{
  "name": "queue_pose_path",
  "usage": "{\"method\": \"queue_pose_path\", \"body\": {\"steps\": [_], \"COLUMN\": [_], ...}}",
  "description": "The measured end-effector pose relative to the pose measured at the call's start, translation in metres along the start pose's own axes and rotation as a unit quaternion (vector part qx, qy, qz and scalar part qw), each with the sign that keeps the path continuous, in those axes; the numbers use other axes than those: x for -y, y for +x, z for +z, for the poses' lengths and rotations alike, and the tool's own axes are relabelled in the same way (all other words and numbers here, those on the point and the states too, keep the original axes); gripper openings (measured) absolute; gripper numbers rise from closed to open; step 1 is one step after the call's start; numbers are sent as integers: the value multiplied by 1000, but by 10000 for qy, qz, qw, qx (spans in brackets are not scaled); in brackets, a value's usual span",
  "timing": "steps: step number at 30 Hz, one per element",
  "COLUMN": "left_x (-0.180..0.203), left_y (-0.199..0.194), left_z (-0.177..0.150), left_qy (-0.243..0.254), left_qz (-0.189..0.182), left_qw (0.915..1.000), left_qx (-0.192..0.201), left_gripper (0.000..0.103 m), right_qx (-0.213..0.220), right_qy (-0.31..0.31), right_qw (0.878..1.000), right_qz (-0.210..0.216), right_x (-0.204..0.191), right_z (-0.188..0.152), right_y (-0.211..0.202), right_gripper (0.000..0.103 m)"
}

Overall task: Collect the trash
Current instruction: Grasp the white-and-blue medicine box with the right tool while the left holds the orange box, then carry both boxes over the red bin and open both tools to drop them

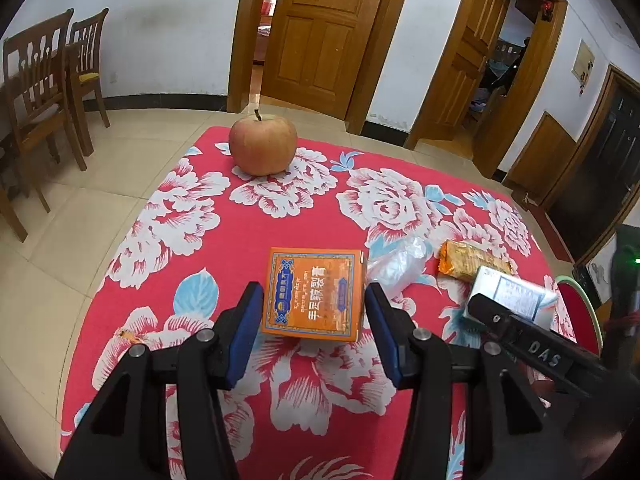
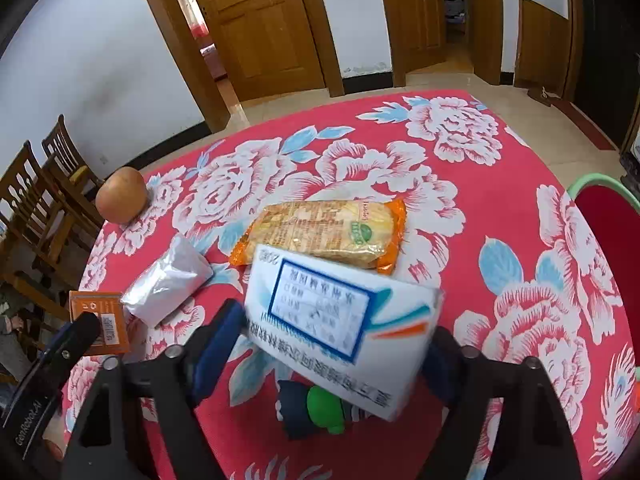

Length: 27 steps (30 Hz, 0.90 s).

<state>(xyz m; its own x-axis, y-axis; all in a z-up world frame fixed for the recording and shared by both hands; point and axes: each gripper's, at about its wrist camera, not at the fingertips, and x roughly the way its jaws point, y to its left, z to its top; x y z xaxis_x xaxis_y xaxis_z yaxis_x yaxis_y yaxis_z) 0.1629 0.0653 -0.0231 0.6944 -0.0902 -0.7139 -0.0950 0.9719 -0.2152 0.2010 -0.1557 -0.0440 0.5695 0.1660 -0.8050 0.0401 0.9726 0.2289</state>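
Observation:
An orange box [image 1: 314, 294] lies on the red flowered tablecloth [image 1: 280, 224], between the blue pads of my open left gripper [image 1: 314, 312], which straddles it without touching. My right gripper [image 2: 336, 336] is shut on a white box with a blue label [image 2: 340, 320], held above the table; the box also shows in the left wrist view [image 1: 512, 294]. A crumpled clear plastic bag [image 2: 168, 280] and an orange snack packet [image 2: 324, 234] lie on the cloth beyond. The orange box shows at the left of the right wrist view [image 2: 100, 320].
An apple [image 1: 263, 145] sits at the table's far edge. A dark blue and green object [image 2: 316, 408] lies under the white box. Wooden chairs [image 1: 44, 92] stand to the left, a red stool [image 2: 612, 224] to the right. Wooden doors [image 1: 328, 28] are behind.

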Motion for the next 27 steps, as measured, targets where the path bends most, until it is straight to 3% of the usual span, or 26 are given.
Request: {"method": "queue_pose_path", "body": {"steps": [2,4,13,27], "left_x": [1,2,7,32], "left_y": [0,-1,-10,-38], "left_z": [0,0,0,-5], "left_qy": [16,36,93,283], "left_qz": [5,-3,-65,-292], "left_qw": [10000,10000,9999,9991], "left_qx": [-10,-13,21,94], "left_gripper": [53,53,53,53], "right_qx": [-60,32,236,712], "right_qy": [51,-125,-32,198], "right_qw": [9997,9998,9984,9942], "right_qz": [240,162,522,777], "right_x": [-1,-6,3,36], "right_z": [-1,-2,-8,-22], "right_y": [-3,-9,-25,-85], "right_gripper": [38,26,24,24]}}
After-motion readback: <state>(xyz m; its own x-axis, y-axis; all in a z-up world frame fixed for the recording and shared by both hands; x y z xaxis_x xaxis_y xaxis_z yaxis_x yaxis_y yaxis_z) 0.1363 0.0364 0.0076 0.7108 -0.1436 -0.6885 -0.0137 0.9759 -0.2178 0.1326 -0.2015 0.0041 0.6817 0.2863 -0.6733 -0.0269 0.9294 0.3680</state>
